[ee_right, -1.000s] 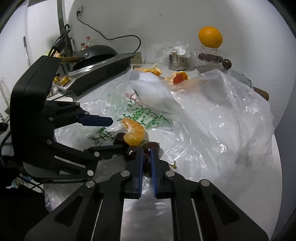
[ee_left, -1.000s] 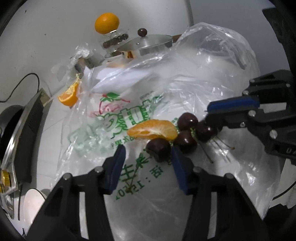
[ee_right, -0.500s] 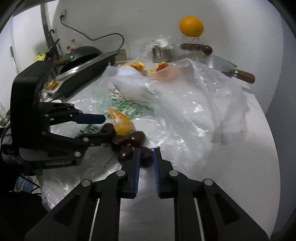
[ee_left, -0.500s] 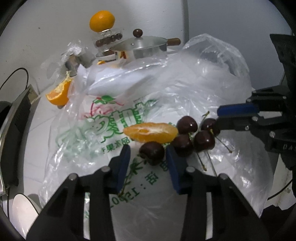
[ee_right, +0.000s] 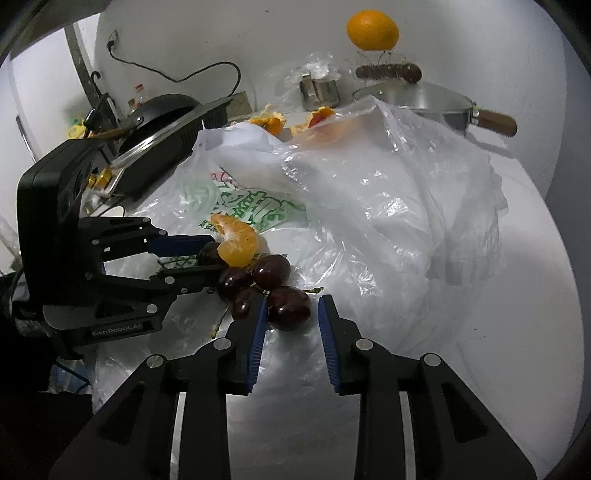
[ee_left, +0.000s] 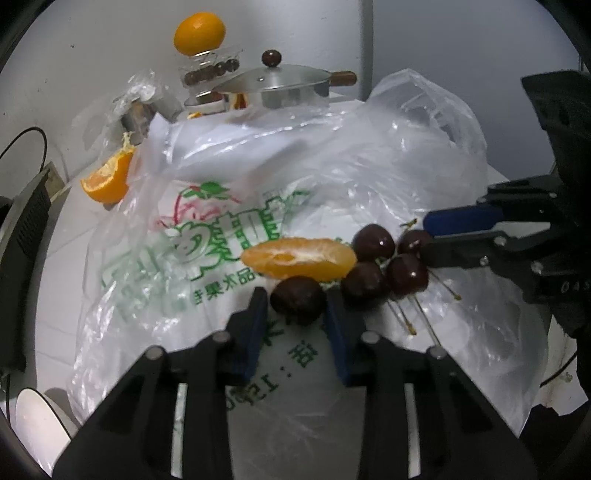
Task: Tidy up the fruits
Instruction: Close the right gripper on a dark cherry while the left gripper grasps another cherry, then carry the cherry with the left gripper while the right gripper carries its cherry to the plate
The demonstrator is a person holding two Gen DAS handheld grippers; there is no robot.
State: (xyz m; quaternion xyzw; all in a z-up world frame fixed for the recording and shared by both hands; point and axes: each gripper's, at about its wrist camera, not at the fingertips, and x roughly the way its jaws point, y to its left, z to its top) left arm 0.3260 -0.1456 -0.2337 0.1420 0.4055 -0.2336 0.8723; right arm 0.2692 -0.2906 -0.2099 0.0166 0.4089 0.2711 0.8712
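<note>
Hard to say whether the left gripper (ee_left: 297,308) actually touches the dark cherry (ee_left: 298,300) between its fingers: they are closing, narrow, with slivers of gap on both sides as far as the left wrist view shows. From the right wrist view that same cherry (ee_right: 208,254) is mostly hidden behind the orange segment (ee_right: 238,242) and the left gripper's blue pads. The right gripper (ee_right: 290,314) is opening, its fingers narrowly apart around another cherry (ee_right: 289,308); the left pad sits against it, the right pad stands clear. Three more cherries (ee_left: 371,284) cluster just beside, stems trailing toward the lower right, all lying on the crumpled plastic bag (ee_left: 229,206) spread over the counter (ee_right: 535,295). The bag's far folds cover part of the steel pot (ee_left: 273,86), whose lid is on, so its contents can't be seen. Behind it a whole orange (ee_left: 199,33) sits atop a clear stand with a row of dark round things, too small to identify. An orange wedge (ee_left: 109,181) rests at the bag's left edge. A dark pan (ee_right: 162,107) is cut off at far left.
</note>
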